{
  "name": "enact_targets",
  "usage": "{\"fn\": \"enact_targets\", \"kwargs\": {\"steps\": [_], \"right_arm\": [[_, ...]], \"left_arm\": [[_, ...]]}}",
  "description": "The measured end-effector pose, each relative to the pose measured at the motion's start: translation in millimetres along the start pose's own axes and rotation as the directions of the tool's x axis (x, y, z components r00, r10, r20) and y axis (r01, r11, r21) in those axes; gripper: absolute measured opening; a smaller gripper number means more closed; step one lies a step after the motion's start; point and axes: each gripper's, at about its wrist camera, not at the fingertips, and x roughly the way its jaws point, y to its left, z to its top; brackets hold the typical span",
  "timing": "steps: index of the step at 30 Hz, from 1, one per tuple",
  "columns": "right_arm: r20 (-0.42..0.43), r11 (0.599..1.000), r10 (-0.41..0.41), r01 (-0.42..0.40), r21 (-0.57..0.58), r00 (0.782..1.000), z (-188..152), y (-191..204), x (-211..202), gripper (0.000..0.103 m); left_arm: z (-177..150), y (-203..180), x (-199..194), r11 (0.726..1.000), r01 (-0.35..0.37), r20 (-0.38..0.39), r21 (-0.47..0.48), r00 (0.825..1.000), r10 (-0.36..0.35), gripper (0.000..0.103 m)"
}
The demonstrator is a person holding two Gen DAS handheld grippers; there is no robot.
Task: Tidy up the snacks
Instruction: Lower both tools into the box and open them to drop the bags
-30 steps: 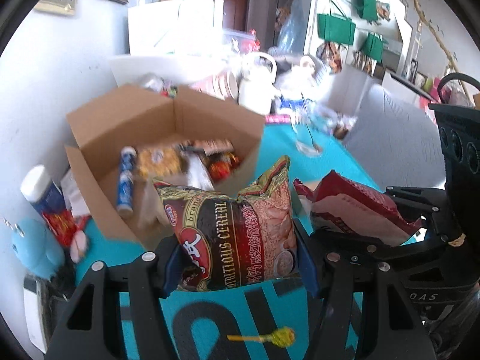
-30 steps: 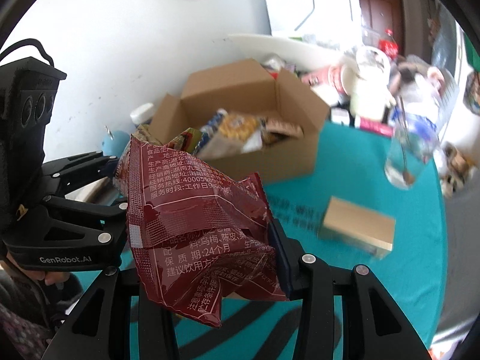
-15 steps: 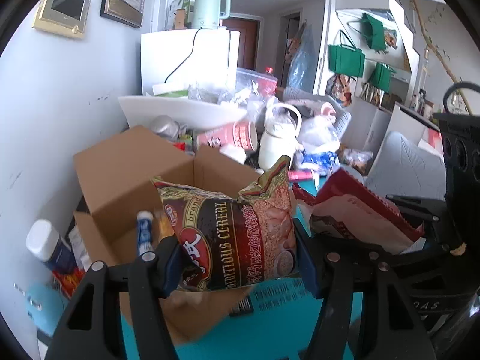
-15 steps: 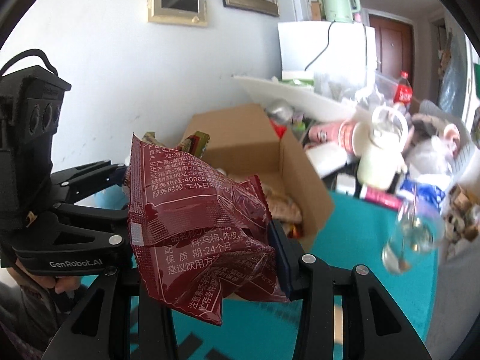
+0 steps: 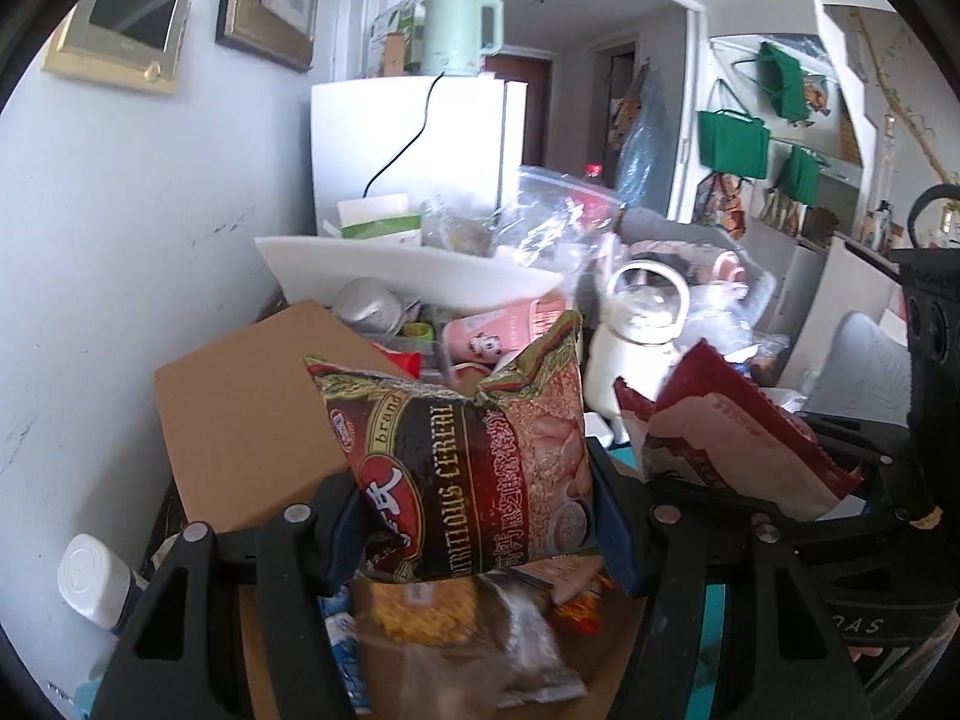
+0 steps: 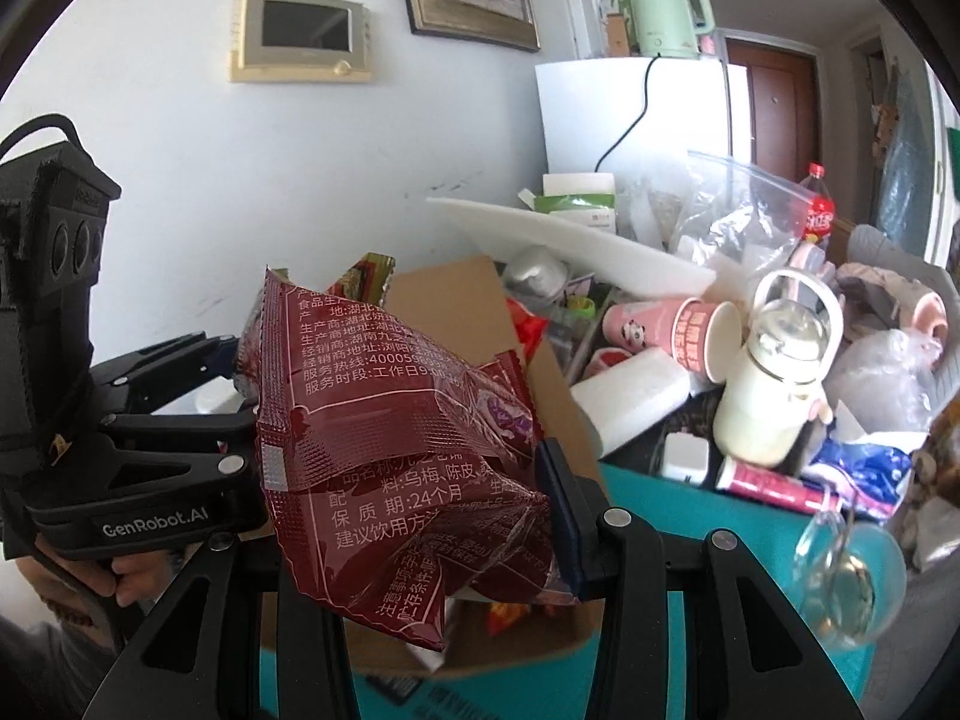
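While both grippers clamp bags, left gripper [image 5: 480,516] on cereal bag [image 5: 474,468], right gripper [image 6: 414,516] on red packet [image 6: 390,438], cardboard box [image 5: 240,420] sits directly below the fingertips.

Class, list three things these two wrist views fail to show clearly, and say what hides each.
- Cardboard box contents, left wrist view: mostly hidden behind the cereal bag; the packets below are blurred.
- Box interior, right wrist view: covered by the red snack bag.
- White-capped bottle, left wrist view: label cut off by the gripper finger and image edge.
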Motion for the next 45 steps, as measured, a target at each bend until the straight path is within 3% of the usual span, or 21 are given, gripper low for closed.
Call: {"fn": "enact_targets", "kwargs": {"steps": [7, 15, 22, 28, 34, 38, 45], "right_arm": [[-0.053, 0.998, 0.027, -0.029, -0.047, 0.998, 4, -3, 49, 0.043], [-0.145, 0.999, 0.036, -0.038, -0.007, 0.989, -6, -11, 91, 0.043], [-0.203, 1.000, 0.015, -0.015, 0.002, 0.979, -15, -14, 110, 0.043], [-0.245, 1.000, -0.015, 0.011, -0.016, 0.969, -21, -11, 123, 0.043], [-0.272, 0.998, -0.056, 0.047, -0.040, 0.961, -23, -9, 129, 0.051], [-0.267, 0.997, -0.064, 0.053, -0.047, 0.961, -22, -7, 126, 0.056], [-0.271, 0.996, -0.088, 0.077, -0.051, 0.958, -25, -6, 117, 0.061]], "left_arm": [[-5, 28, 41, 0.997, -0.070, -0.074, -0.036, 0.995, 0.068, 0.062], [-19, 48, 77, 0.991, -0.124, -0.197, -0.057, 0.974, 0.111, 0.062], [-36, 54, 110, 0.989, -0.118, -0.344, -0.085, 0.935, 0.082, 0.062], [-45, 51, 127, 0.990, -0.116, -0.422, -0.083, 0.904, 0.071, 0.062], [-51, 54, 134, 0.985, -0.149, -0.477, -0.083, 0.874, 0.092, 0.063], [-51, 52, 134, 0.983, -0.171, -0.476, -0.062, 0.871, 0.122, 0.069], [-52, 48, 131, 0.982, -0.187, -0.482, -0.031, 0.863, 0.149, 0.069]]}}
